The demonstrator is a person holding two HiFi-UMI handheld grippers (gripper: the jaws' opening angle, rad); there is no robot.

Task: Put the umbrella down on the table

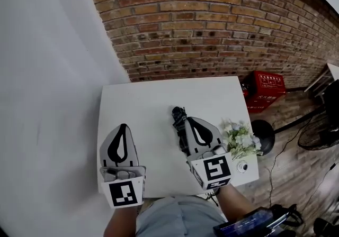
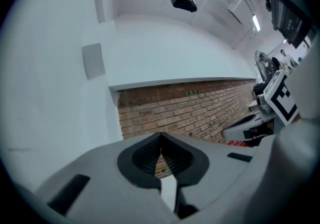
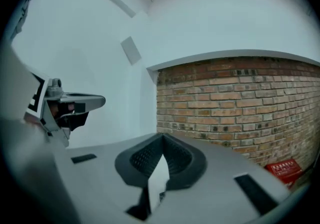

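A black folded umbrella (image 1: 179,119) lies on the white table (image 1: 148,98), just right of its middle; its near part is hidden under my right gripper (image 1: 192,120). That gripper hovers above it, shut, with nothing between the jaws; in its own view the tips (image 3: 162,136) meet against the brick wall. My left gripper (image 1: 123,126) hangs over the table's near left part, also shut and empty, its tips (image 2: 160,134) touching. Each gripper view shows the other gripper off to the side, level with it.
A small bunch of pale flowers (image 1: 241,139) and a small round object (image 1: 242,166) sit at the table's right near corner. Beyond the right edge stand a black stool (image 1: 263,134), a red crate (image 1: 266,87) and a fan (image 1: 318,135). A brick wall runs behind the table.
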